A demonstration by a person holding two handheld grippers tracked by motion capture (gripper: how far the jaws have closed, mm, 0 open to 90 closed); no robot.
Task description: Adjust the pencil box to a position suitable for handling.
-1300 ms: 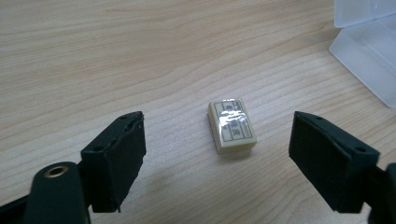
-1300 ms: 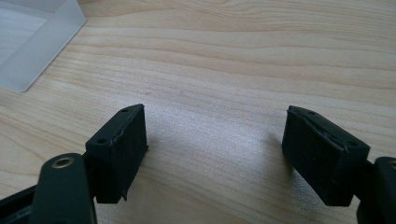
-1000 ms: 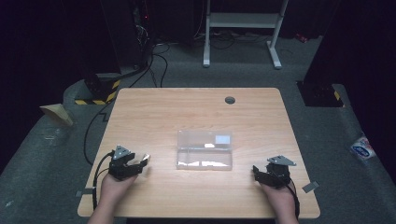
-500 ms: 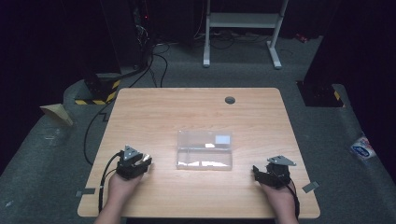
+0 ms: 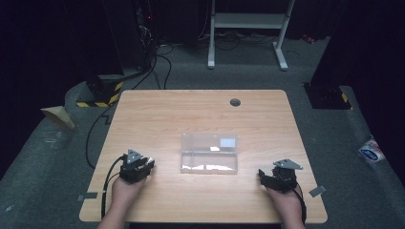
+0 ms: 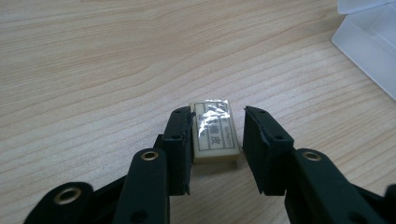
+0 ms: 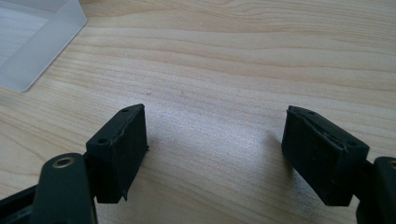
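Note:
A small cream eraser (image 6: 215,133) with a printed, shiny wrapper lies flat on the wooden table (image 5: 191,114). In the left gripper view it sits between the jaws of my left gripper (image 6: 217,115). The jaws have just been closing on it: the left pad touches its side, and a thin gap remains at the right pad. In the high view the left gripper (image 5: 143,164) rests at the table's front left. My right gripper (image 5: 267,176) rests at the front right, and its jaws (image 7: 215,121) stand wide open over bare wood.
A clear plastic compartment box (image 5: 209,153) lies open at the middle of the table, between both grippers; its corner shows in the left gripper view (image 6: 369,42) and in the right gripper view (image 7: 32,37). A dark round grommet (image 5: 235,102) sits near the far edge.
The left gripper has shifted slightly toward the box and its jaws have narrowed. The right hand has stayed still.

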